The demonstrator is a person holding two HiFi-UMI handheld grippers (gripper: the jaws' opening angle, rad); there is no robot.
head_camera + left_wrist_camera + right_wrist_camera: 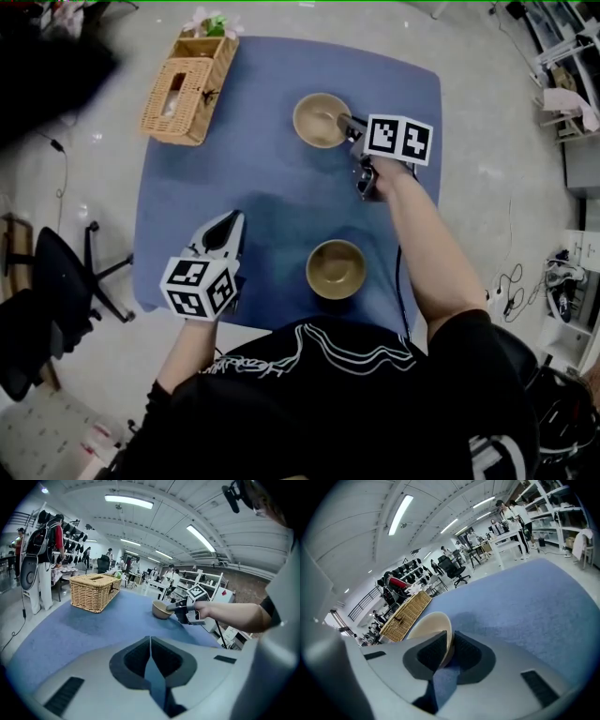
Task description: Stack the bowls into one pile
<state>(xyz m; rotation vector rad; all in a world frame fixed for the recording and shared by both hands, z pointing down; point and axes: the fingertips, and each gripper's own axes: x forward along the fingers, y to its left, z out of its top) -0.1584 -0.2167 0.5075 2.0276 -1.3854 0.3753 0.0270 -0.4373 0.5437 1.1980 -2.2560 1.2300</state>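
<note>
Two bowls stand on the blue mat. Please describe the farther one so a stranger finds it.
On the blue mat, look right of the wicker basket. The tan bowl there is clamped at its rim by the right gripper; the near bowl stands free.

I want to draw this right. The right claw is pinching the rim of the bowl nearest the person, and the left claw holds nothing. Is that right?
Not quite. The right claw pinches the rim of the far bowl, as the head view shows. The left claw holds nothing.
</note>
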